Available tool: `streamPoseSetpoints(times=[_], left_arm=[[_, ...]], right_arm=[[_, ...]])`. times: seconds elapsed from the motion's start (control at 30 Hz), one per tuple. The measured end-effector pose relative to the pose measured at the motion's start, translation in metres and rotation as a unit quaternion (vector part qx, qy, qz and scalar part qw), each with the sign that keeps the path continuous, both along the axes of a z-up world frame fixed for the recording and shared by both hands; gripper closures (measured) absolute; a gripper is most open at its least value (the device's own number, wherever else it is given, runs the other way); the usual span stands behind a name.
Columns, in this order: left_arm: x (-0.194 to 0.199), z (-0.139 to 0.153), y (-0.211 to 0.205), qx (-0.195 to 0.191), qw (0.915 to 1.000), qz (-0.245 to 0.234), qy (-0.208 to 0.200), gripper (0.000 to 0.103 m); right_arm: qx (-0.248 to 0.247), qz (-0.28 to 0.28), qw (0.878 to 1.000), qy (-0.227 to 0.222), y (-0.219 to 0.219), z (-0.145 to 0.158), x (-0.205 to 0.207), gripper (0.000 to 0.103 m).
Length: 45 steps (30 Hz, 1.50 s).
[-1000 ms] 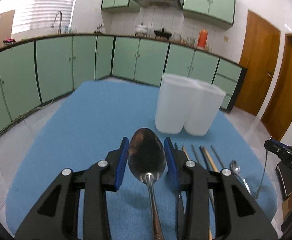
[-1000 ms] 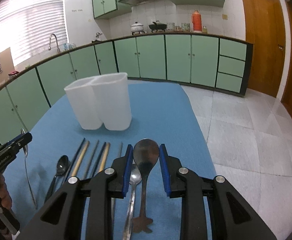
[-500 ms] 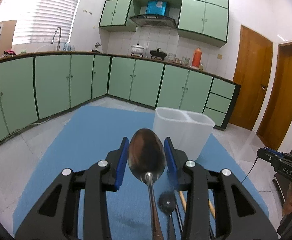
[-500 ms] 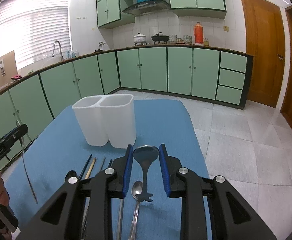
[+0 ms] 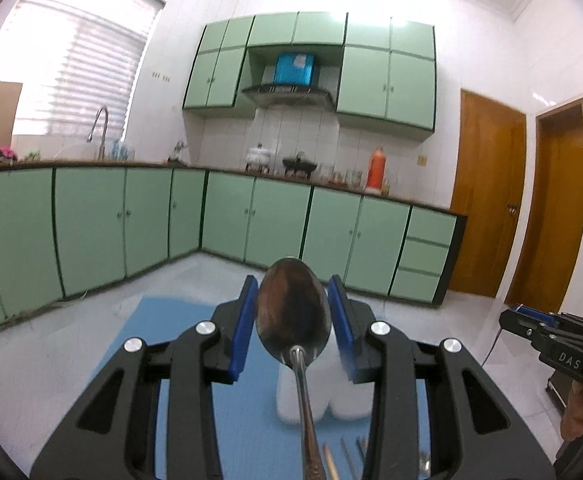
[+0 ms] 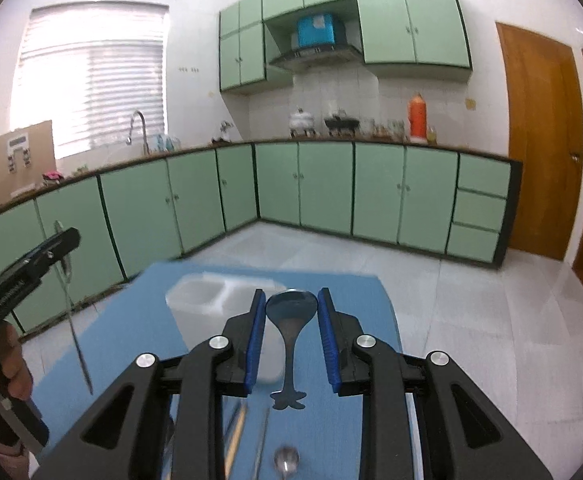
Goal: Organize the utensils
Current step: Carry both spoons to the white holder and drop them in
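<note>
The left tool is partly closed, its blue pads pinching the bowl of a large spoon, whose handle hangs down toward the camera. The right tool is likewise part closed on the bowl of a ladle, its fin-shaped handle end dangling free below. Under both, on the blue surface, lie the unsorted pieces: chopsticks and a small spoon. Just beyond stands the white two-compartment holder, empty as far as can be seen. Each grip is on a smooth, curved metal bowl, so either piece could swivel or slip out during the carry. The hanging handles may also catch the holder's rim and tip it if lowered off-centre, and two tools converging on one holder could collide.
</note>
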State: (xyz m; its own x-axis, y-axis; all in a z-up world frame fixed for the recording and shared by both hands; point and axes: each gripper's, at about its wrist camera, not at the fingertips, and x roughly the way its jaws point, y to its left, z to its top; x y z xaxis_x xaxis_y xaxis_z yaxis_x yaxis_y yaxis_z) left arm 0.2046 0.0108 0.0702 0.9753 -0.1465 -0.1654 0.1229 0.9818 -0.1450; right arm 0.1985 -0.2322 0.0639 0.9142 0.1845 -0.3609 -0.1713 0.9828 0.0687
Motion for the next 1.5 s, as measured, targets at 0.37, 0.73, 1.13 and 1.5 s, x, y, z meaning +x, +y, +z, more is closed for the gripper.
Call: streamPoseSetpoints(times=[0.37,0.73,1.13,1.5], left_arm=[[0.101,0.021,-0.037,0.002,0.9990,-0.005,-0.045,0.068],[0.159,-0.036,-0.036,0.010,0.9996,-0.011,0.022,0.068],[0.160,-0.073,-0.031,0.031,0.9966,-0.017,0.074,0.068],[0.138,-0.068,-0.023,0.031,0.9971,-0.014,0.068,0.049]], right_arm=[[0.014,0.016,0.999,-0.040,0.029,0.030,0.086,0.077],[0.008,0.034,0.999,0.033,0.052,-0.033,0.144,0.077],[0.005,0.039,0.996,0.077,0.057,-0.072,0.147,0.077],[0.012,0.027,0.998,0.063,0.047,-0.066,0.130,0.066]])
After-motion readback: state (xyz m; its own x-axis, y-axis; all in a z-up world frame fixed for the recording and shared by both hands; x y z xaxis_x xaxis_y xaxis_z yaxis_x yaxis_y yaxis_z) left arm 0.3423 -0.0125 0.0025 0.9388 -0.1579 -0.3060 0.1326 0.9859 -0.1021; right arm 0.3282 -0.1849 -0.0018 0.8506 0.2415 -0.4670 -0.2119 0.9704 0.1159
